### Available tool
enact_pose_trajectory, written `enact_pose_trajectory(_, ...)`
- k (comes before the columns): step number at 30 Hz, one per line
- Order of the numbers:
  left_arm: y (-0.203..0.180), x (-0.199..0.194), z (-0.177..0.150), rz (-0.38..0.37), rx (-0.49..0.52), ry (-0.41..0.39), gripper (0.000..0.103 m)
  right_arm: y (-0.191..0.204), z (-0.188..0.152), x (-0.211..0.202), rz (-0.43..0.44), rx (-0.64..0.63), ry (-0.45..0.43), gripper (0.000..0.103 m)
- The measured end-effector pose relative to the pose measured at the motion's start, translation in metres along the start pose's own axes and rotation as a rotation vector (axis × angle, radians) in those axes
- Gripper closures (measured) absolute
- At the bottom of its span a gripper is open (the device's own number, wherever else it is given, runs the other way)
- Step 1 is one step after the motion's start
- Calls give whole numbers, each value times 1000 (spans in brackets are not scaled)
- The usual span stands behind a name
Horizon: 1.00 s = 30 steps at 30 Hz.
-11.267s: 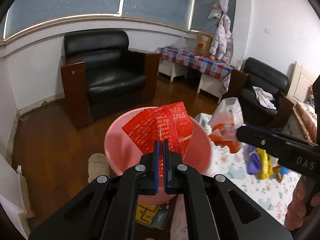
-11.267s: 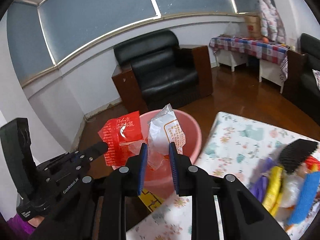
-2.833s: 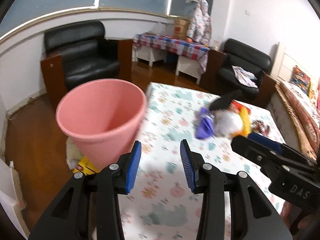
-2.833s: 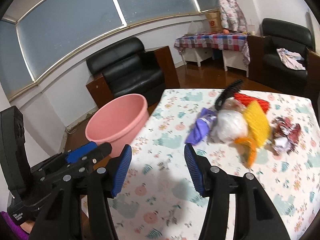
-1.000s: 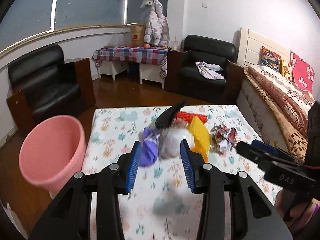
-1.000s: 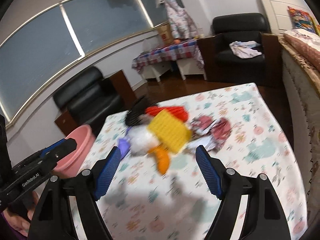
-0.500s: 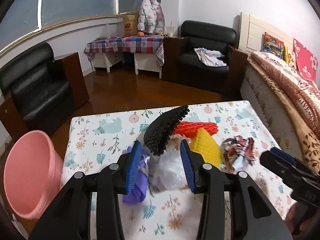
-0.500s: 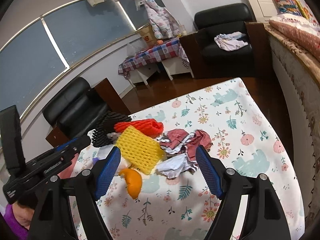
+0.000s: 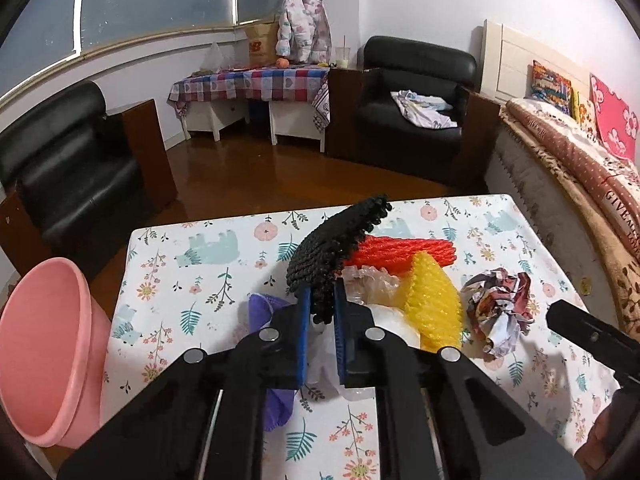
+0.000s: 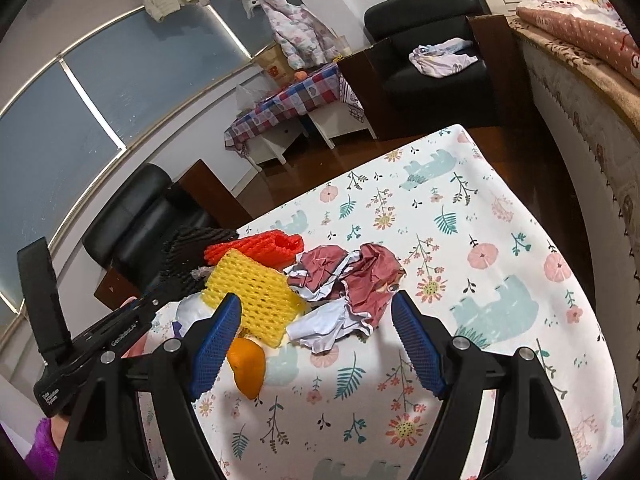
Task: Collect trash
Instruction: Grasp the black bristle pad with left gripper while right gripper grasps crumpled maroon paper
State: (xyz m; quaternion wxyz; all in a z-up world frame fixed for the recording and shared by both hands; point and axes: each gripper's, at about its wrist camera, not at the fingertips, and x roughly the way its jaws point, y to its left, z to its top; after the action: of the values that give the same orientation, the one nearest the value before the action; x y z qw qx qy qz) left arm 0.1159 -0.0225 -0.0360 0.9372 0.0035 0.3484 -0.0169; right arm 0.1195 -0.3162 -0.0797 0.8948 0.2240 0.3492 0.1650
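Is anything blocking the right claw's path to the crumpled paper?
Nothing visible does. The right claw is open, with the crumpled paper straight ahead between its fingers. The yellow foam net lies just left of that line.

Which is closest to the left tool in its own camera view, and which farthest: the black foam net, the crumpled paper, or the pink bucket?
1. Black foam net: between the closing jaws of the left tool.
2. Crumpled paper: on the table, off to the right.
3. Pink bucket: beyond the table's left edge, farthest.
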Motion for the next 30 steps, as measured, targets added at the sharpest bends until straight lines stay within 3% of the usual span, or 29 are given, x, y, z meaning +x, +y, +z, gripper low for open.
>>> enact_pose_trajectory(11,16,-54,-16,-53,-60,-63,94,25,-6,-2,56,-66,16,30)
enact_pose_trajectory(23,34,-106,-38,-66,-97,-117,94,7,17,20,-143,-76,22,30)
enact_pose_trajectory(29,44,-117,-47,-64,-123,-113,94,-11,13,47,-133,-31,116,55)
enact_pose_trajectory(30,44,-118,-48,-64,-125,-113,94,-13,12,49,-133,-26,123,66)
